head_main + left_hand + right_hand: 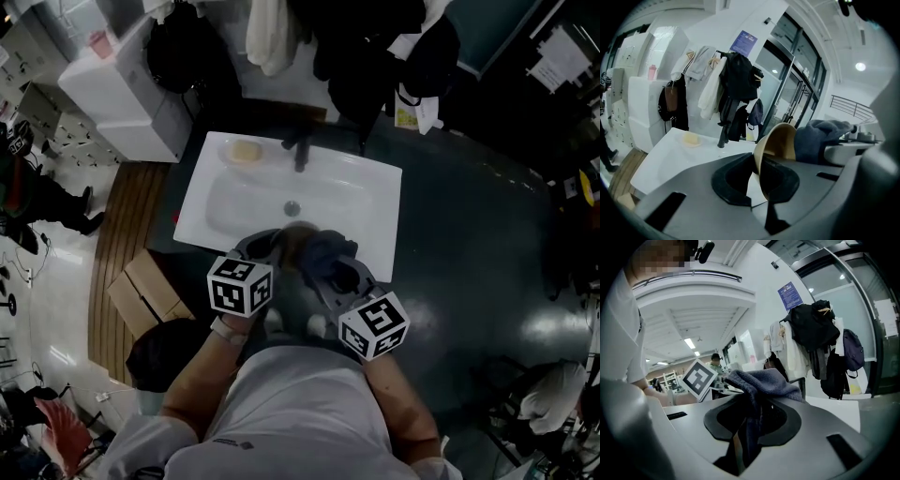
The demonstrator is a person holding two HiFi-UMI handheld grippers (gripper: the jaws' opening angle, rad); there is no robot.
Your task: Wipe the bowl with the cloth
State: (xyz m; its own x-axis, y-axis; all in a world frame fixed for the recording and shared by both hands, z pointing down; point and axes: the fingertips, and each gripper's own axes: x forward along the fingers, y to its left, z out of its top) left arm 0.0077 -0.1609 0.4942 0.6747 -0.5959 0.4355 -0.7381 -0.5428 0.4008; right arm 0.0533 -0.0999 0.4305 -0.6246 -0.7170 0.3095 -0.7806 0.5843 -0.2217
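A tan bowl [777,146] stands tipped on its side, and my left gripper [757,182] is shut on its rim. In the head view the bowl [298,242] hangs over the front edge of the white sink [375,202]. A dark blue-grey cloth [761,383] is bunched between the jaws of my right gripper [749,430], which is shut on it. The cloth [820,137] presses against the open side of the bowl, and from above the cloth [330,251] sits just right of it. The left gripper [270,247] and right gripper [332,274] are close together.
A black tap [301,150] and a yellow soap bar [246,151] sit at the sink's far edge. Coats and bags [736,79] hang behind it. A white cabinet [131,89] stands at the left, cardboard boxes [145,291] on the floor beside me.
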